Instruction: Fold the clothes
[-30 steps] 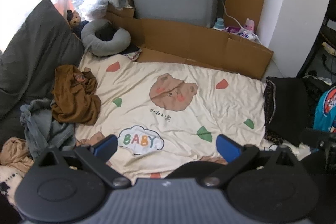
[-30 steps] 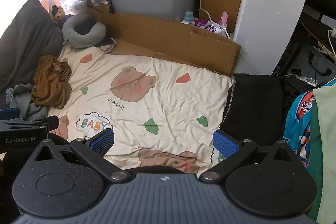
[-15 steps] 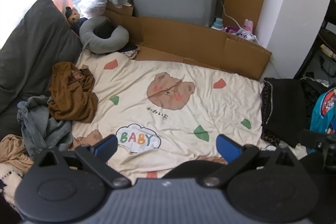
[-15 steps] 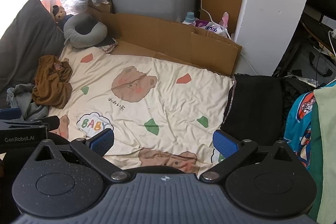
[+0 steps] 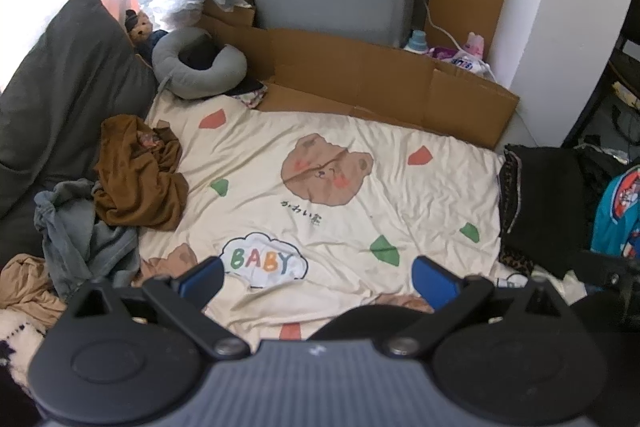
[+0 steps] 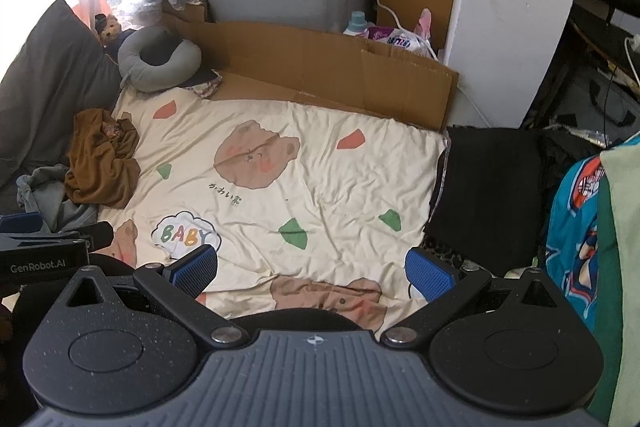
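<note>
Clothes are found unfolded at the left edge of the cartoon blanket (image 5: 360,187): a crumpled brown garment (image 5: 140,179), a grey one (image 5: 80,235) nearer, a tan one (image 5: 24,279) partly cut off. A flat black garment (image 6: 488,195) lies right; whether folded cannot be told. Left gripper (image 5: 318,277) and right gripper (image 6: 312,269) are held with fingers wide apart, gripping nothing.

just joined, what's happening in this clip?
Clothes folding, not yet started. Both grippers, left and right, are held above the blanket with jaws open and empty. Unfolded clothes sit in a heap at the blanket's left edge: a brown garment on top of a grey one, with a tan one beside them. A black folded piece lies off the right edge. Nothing is gripped.
</note>
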A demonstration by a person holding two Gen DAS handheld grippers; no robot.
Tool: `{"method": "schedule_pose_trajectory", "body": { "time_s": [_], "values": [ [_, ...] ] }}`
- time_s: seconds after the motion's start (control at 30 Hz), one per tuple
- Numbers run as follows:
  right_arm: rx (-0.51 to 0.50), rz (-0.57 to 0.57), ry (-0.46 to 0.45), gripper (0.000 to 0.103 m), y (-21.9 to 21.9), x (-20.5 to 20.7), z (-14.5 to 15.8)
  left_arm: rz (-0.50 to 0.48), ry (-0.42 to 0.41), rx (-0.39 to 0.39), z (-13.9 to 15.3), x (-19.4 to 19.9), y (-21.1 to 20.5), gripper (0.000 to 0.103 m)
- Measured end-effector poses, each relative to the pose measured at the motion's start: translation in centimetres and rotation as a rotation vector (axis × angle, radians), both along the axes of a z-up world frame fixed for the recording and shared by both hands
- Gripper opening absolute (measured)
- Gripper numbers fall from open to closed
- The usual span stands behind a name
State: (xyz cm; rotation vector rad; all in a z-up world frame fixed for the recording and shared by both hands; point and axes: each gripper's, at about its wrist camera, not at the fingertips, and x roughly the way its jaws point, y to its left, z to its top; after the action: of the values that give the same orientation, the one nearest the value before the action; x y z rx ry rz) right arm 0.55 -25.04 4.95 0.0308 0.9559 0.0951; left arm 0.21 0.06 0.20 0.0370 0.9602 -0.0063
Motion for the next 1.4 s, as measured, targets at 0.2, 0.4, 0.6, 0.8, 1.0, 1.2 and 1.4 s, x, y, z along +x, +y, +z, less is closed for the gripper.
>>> {"method": "schedule_pose_trajectory", "body": {
  "time_s": [0.2,0.4,0.6,0.8,1.0,1.2,1.4],
  "values": [
    [0.033,-0.016,0.027,0.103,-0.6,0.1,0.1,-0.002,-0.003,-0.008,0.3,-0.3,0.0,0.101],
    [0.042,-0.016,0.018,0.103,-0.9,0.1,0.6,0.000,-0.008,-0.016,1.1,-0.4,0.4,0.101],
    [0.052,-0.014,0.014,0.103,-1.0,0.3,1.6,0.004,-0.017,-0.020,2.3,-0.1,1.1,0.101],
    [0.105,-0.003,0.010,0.103,-0.9,0.4,3.4,0.014,-0.043,-0.022,4.4,0.1,2.6,0.101],
    [0.125,0.001,-0.025,0.103,-1.0,0.4,5.3,0.040,-0.083,-0.011,6.9,0.4,4.6,0.101],
    [0.170,0.007,-0.050,0.103,-1.8,0.9,6.6,0.059,-0.116,0.014,8.9,0.4,7.0,0.101],
    [0.182,0.008,-0.057,0.103,-2.0,1.9,6.8,0.123,-0.143,-0.017,10.5,1.2,10.9,0.101]
  ]
}}
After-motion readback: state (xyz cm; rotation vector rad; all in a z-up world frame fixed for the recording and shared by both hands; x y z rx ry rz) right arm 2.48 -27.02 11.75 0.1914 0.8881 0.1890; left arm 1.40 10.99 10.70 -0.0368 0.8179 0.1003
